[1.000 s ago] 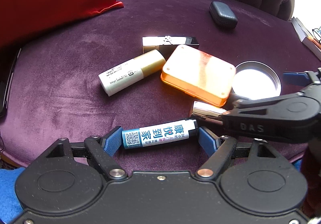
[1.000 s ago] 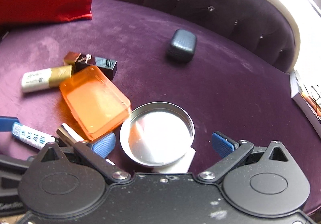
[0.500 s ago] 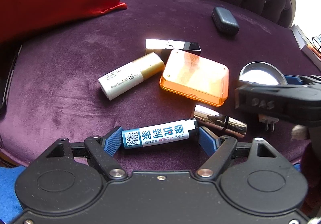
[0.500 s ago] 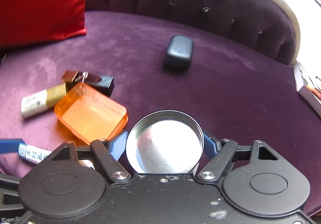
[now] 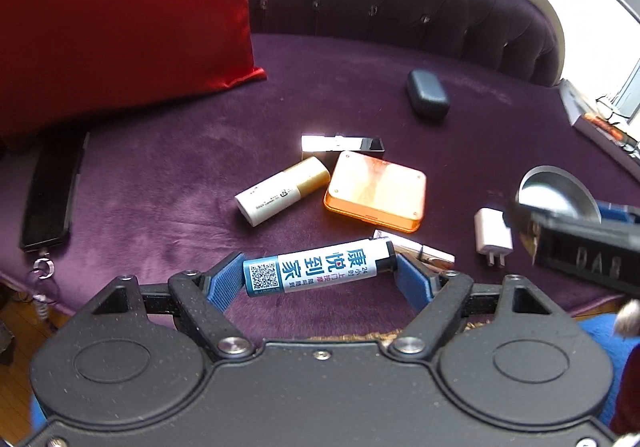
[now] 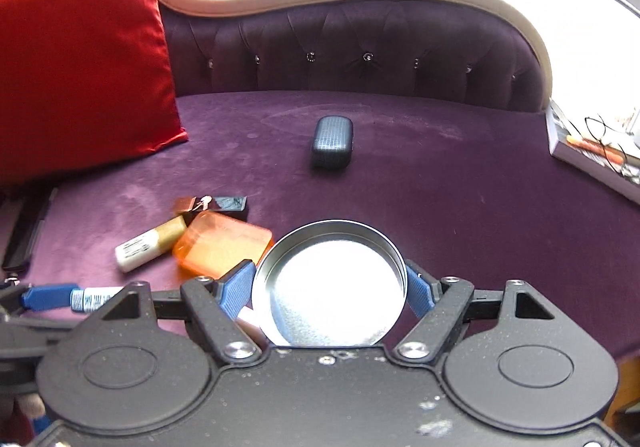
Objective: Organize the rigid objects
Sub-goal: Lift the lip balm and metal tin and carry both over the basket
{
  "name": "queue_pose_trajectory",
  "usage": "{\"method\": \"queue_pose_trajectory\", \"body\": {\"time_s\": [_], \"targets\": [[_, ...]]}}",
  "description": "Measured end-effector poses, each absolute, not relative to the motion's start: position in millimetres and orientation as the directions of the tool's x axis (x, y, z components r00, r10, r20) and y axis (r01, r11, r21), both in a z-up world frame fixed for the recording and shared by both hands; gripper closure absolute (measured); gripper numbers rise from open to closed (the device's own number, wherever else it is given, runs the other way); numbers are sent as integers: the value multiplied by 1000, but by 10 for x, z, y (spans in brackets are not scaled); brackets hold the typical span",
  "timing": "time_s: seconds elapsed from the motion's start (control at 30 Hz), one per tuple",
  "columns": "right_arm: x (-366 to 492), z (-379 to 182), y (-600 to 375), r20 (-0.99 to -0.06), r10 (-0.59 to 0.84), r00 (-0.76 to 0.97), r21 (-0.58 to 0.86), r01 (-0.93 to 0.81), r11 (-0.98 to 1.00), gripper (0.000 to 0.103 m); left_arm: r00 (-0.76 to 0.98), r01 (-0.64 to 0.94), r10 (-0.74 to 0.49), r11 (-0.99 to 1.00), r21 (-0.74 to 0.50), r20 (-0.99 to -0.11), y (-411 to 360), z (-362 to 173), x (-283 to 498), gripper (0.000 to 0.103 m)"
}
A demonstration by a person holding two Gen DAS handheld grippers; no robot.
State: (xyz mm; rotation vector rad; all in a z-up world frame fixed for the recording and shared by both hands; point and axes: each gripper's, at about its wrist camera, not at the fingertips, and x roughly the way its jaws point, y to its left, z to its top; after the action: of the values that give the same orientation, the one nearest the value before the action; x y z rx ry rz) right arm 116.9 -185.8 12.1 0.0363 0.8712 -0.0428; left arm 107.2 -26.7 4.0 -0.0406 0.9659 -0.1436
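1. Far left: glossy red cushion [image 5: 120, 15] and a flat black case [image 5: 52, 191] on purple velvet.
2. Lower centre: left gripper [image 5: 320, 279] clamps the printed blue-white tube [image 5: 320, 267] endwise.
3. Mid-frame: cream-gold tube [image 5: 282, 191], translucent orange box [image 5: 376, 195], white charger plug [image 5: 492, 237].
4. Right: right gripper [image 6: 328, 291] pinches the round metal tin [image 6: 332, 287].

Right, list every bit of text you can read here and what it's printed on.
"康悦到家": large characters on the blue-and-white tube held in the left tool.
"DAS": raised letters, upside down, on the right tool's body.
QR code and small characters on the tube: too small.
White-and-gold tube: print too small.
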Motion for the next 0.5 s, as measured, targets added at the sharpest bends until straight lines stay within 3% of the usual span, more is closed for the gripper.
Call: {"method": "queue_pose_trajectory", "body": {"time_s": [0.5], "targets": [[-238, 358, -1793, -758, 41, 651, 110, 65, 992, 26, 554, 161, -116, 986, -31, -824, -256, 212, 107, 27]]}}
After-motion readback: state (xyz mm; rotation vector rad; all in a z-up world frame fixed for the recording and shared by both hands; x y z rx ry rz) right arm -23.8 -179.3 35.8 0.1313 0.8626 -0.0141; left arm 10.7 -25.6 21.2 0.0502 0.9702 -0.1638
